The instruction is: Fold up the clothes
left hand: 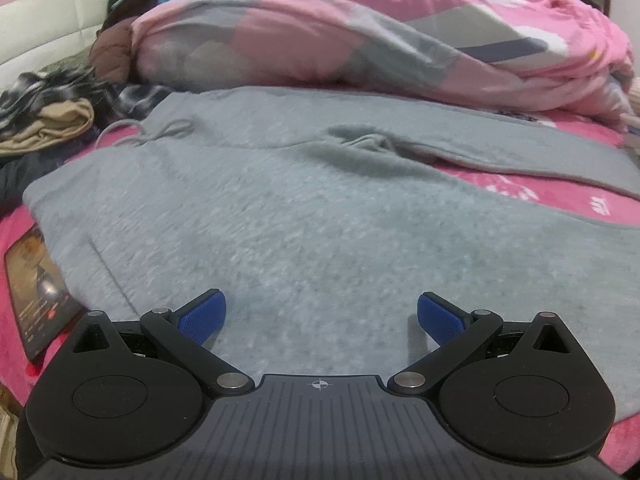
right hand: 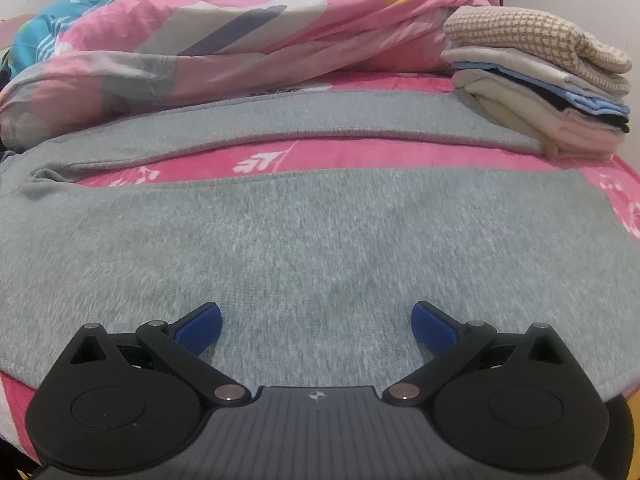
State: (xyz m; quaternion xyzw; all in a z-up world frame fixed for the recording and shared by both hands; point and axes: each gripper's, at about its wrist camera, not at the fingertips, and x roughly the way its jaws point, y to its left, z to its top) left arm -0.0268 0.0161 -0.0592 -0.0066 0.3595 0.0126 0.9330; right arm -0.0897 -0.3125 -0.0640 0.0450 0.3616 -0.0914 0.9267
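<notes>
Grey sweatpants [left hand: 320, 208] lie spread flat across the pink bed, with a drawstring [left hand: 132, 134] at the waist end on the left. In the right wrist view both legs of the sweatpants [right hand: 312, 232] show, the far leg [right hand: 304, 120] parted from the near one by a strip of pink sheet. My left gripper [left hand: 321, 314] hovers open over the near fabric by the waist, its blue pads [left hand: 204, 314] empty. Above the near leg, my right gripper [right hand: 317, 322] is also open, with nothing between its blue pads [right hand: 434, 326].
A rumpled pink and grey quilt [left hand: 360, 32] is heaped along the back of the bed. A stack of folded clothes [right hand: 540, 80] sits at the far right. Loose garments [left hand: 48, 120] pile up at the left. A dark booklet [left hand: 38, 296] lies at the near-left edge.
</notes>
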